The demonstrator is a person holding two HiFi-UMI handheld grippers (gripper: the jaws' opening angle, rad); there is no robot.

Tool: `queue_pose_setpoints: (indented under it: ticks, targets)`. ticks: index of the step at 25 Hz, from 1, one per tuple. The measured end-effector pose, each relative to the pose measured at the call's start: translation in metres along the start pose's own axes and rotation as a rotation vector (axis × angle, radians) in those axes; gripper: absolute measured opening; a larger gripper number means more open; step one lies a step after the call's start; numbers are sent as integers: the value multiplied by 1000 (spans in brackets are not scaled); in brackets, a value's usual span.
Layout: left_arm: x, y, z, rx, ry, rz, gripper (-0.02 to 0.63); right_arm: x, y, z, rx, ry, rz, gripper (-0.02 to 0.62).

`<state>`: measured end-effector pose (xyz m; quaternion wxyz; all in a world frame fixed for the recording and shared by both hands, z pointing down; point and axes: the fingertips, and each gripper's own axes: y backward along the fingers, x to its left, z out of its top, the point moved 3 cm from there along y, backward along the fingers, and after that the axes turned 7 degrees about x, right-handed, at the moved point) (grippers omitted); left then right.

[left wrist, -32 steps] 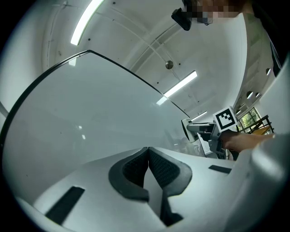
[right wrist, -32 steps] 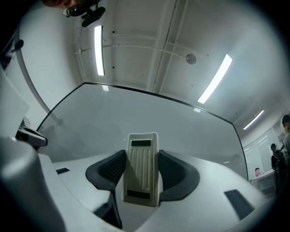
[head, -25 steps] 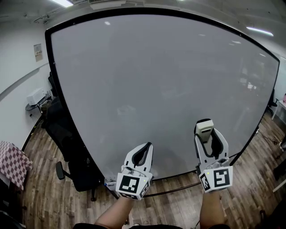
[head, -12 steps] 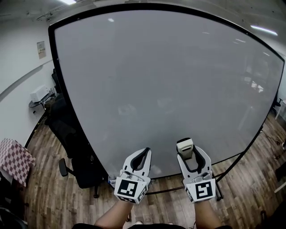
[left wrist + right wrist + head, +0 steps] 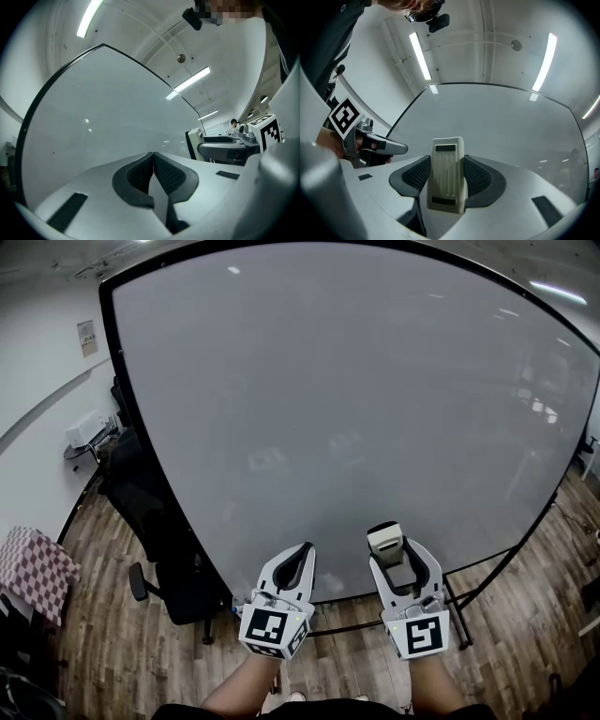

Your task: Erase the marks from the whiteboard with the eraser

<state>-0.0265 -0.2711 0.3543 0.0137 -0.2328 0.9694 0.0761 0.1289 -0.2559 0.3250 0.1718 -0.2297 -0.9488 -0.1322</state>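
Observation:
A large whiteboard (image 5: 356, 409) in a black frame fills the head view; its surface looks plain grey, with only faint smudges near the lower middle. My right gripper (image 5: 388, 542) is shut on a cream-coloured eraser (image 5: 385, 540), held in front of the board's lower edge. In the right gripper view the eraser (image 5: 447, 173) stands upright between the two dark pads, with the whiteboard (image 5: 501, 122) beyond it. My left gripper (image 5: 303, 553) hangs beside it to the left, shut with nothing in it; in the left gripper view its pads (image 5: 140, 176) meet.
A black office chair (image 5: 164, 549) stands left of the board on the wood floor. The board's stand legs (image 5: 459, 610) spread at the lower right. A checkered cloth (image 5: 33, 568) lies at the far left. A person is far off in the left gripper view.
My right gripper with the eraser has dropped and moved left, from the board's lower right toward the left gripper. The left gripper has hardly moved.

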Motion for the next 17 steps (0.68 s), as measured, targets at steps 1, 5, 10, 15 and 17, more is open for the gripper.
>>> queue_pose_setpoints:
  ticks: [1, 5, 10, 15, 17]
  targets:
    - [0, 1, -1, 1, 1, 0, 20, 1, 0, 0, -3, -3, 1, 249]
    - [-4, 0, -2, 5, 5, -8, 20, 0, 1, 0, 1, -10, -3, 249]
    - [-7, -4, 0, 9, 8, -13, 20, -4, 1, 3, -6, 4, -3, 249]
    - [-6, 0, -3, 0, 10, -13, 18, 4, 4, 2, -13, 24, -15, 249]
    - [-4, 2, -5, -4, 10, -10, 19, 7, 5, 1, -10, 24, -18, 249]
